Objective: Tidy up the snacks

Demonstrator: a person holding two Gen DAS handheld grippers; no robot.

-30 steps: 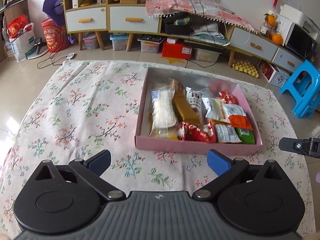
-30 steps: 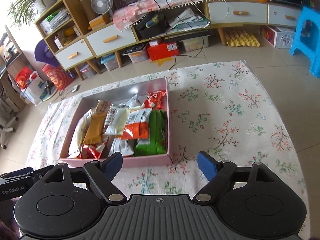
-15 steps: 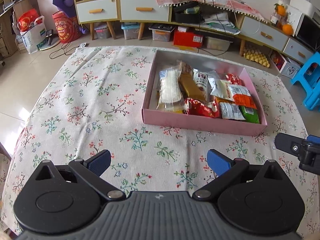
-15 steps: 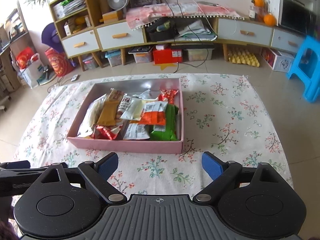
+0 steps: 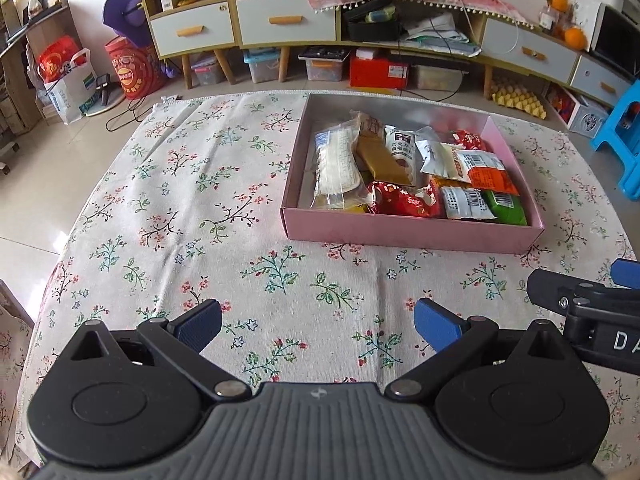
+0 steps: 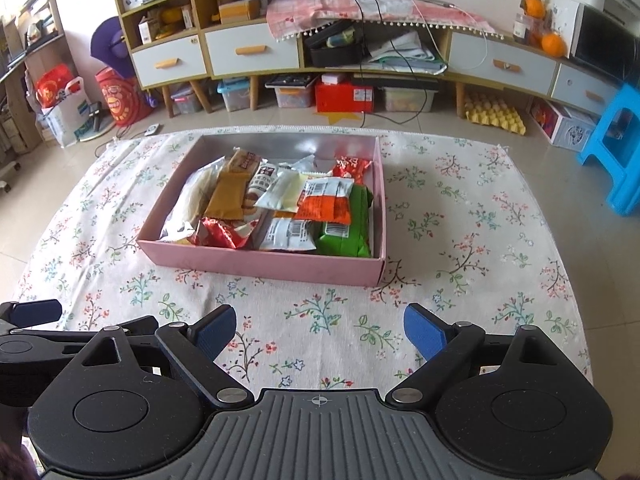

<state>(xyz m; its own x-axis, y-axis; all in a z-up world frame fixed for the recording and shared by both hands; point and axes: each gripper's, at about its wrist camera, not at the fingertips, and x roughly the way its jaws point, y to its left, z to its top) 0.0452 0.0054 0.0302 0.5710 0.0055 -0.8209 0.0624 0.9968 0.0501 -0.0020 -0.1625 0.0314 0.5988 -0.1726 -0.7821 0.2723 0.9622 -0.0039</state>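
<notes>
Left wrist view: the left gripper (image 5: 316, 322) hangs over the floral cloth (image 5: 180, 200) with its blue pads wide apart and nothing between them, only bare cloth under the gap. The pink box (image 5: 412, 234) lies at about 1 o'clock from it, well apart, flat on the cloth and open on top. The snacks (image 5: 416, 176) lie inside in a loose heap: a long white pack (image 5: 336, 164) along the box's 9 o'clock wall, a brown pack (image 5: 384, 160) just beside it, a red pack (image 5: 400, 200) against the near wall, a white-and-orange pack (image 5: 476, 166) toward 3 o'clock, and a green pack (image 5: 506, 208) in the near corner at 4 o'clock. The far strip of the box floor is bare. Part of the right gripper (image 5: 588, 308) enters this view at 3 o'clock, low over the cloth. In the right wrist view the right gripper (image 6: 320, 328) also stands wide with nothing in its gap, above the cloth, and the box sits at 12 o'clock to 11 o'clock from it, near but not touching. There the green pack lies along the box's 3 o'clock wall. A finger of the left gripper shows at 9 o'clock. Beyond the cloth, at 12 o'clock, stands a low cabinet (image 6: 256, 52) with white drawers, and a blue stool (image 6: 620, 148) stands at 2 o'clock.
</notes>
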